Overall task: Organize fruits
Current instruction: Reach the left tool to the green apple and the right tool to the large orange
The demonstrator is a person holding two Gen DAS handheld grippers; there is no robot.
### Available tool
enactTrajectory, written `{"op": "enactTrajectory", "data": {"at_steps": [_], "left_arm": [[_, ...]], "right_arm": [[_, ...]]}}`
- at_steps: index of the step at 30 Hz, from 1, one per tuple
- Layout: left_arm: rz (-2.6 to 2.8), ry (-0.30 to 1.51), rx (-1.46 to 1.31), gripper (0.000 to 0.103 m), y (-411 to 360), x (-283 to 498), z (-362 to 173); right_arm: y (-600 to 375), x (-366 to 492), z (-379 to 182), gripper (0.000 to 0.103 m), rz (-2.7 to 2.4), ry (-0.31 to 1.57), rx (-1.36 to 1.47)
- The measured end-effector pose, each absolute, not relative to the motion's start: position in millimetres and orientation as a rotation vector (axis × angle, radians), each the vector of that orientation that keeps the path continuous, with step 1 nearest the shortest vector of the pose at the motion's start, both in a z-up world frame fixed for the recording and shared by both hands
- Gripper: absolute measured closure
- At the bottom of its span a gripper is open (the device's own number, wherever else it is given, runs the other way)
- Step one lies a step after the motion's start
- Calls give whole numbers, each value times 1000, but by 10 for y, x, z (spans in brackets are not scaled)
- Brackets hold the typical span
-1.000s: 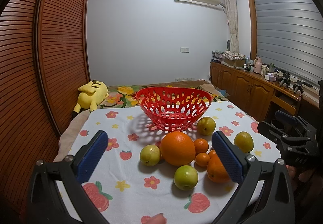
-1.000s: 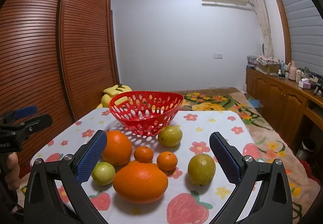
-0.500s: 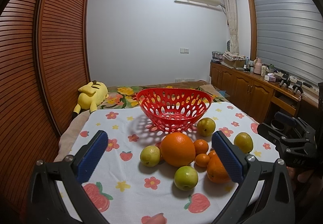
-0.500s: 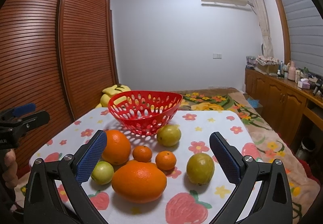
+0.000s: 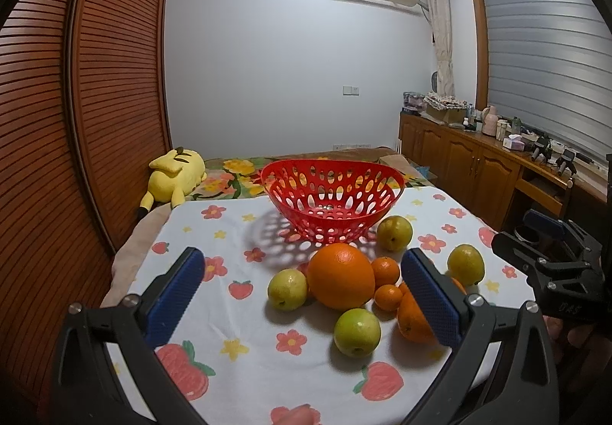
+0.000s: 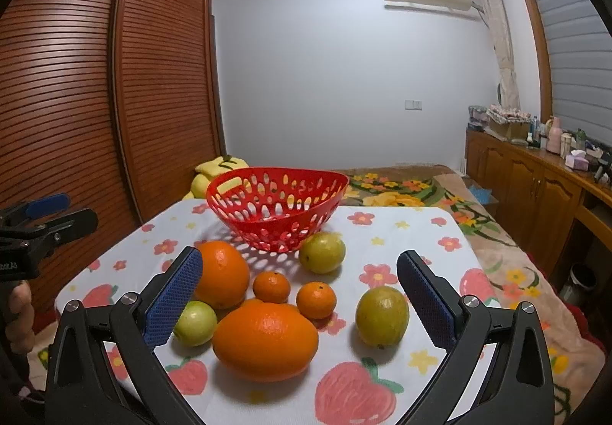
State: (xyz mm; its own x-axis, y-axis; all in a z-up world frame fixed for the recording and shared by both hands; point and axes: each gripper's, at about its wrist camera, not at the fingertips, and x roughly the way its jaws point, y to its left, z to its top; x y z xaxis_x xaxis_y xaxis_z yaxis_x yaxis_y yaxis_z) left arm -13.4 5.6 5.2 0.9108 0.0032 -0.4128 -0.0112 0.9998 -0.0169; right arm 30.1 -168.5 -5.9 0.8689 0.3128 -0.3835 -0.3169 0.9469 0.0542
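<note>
Fruit crowds below basket (image 6: 275,209); both tongs (image 5: 304,295) (image 6: 300,298) gape, holding nothing.

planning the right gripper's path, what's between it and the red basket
In the right wrist view, fruit: the big orange nearest the open right gripper, then two small mandarins, then bare cloth up to the red basket.

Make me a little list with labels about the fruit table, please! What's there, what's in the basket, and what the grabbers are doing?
surface: tablecloth printed with flowers and strawberries
basket: red basket, no fruit in it
big oranges: two, the nearest one in front of the right gripper
small oranges: two
green-yellow fruits: four
left gripper: open, holding nothing
right gripper: open, holding nothing
fruit left to sort: all of it
</note>
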Motion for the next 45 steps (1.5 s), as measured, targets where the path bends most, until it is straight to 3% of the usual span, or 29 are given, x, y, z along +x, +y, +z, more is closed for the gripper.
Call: {"op": "enactTrajectory", "data": {"at_steps": [19,45], "left_arm": [[-72,567,-33,0,63,115,-544],[-143,706,-90,10,79,357,-974]], "right_arm": [[-1598,479,-436,0,360,541,-39],[-1315,759,-889,0,495,751,-36]]}}
